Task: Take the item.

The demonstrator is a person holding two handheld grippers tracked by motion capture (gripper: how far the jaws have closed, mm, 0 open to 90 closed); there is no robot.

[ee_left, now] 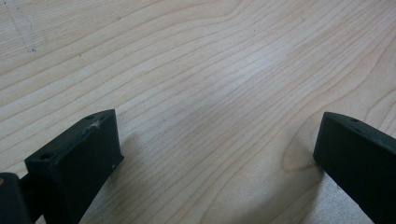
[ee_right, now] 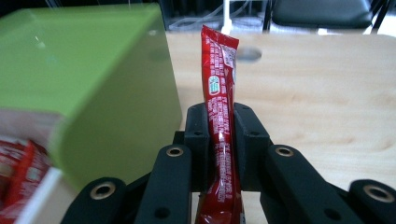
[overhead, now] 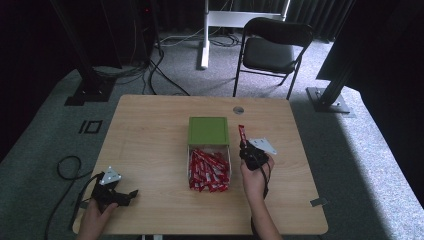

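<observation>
A long red sachet [ee_right: 219,88] stands upright, clamped between the two black jaws of my right gripper [ee_right: 220,126]. In the high view the right gripper [overhead: 246,148] sits just right of a tray, with the red sachet [overhead: 242,133] sticking up toward the far side. A white tray [overhead: 189,165] in the middle of the table holds several more red sachets [overhead: 207,170]. A green lid [overhead: 208,131] lies on the tray's far end. My left gripper [overhead: 125,196] rests open at the table's near left corner, its jaws wide apart over bare wood [ee_left: 219,140].
The wooden table [overhead: 150,130] has a round grommet hole [overhead: 238,109] near its far edge. A black folding chair [overhead: 272,50] stands beyond the table. Black frame posts [overhead: 85,65] and cables [overhead: 160,70] are on the floor behind.
</observation>
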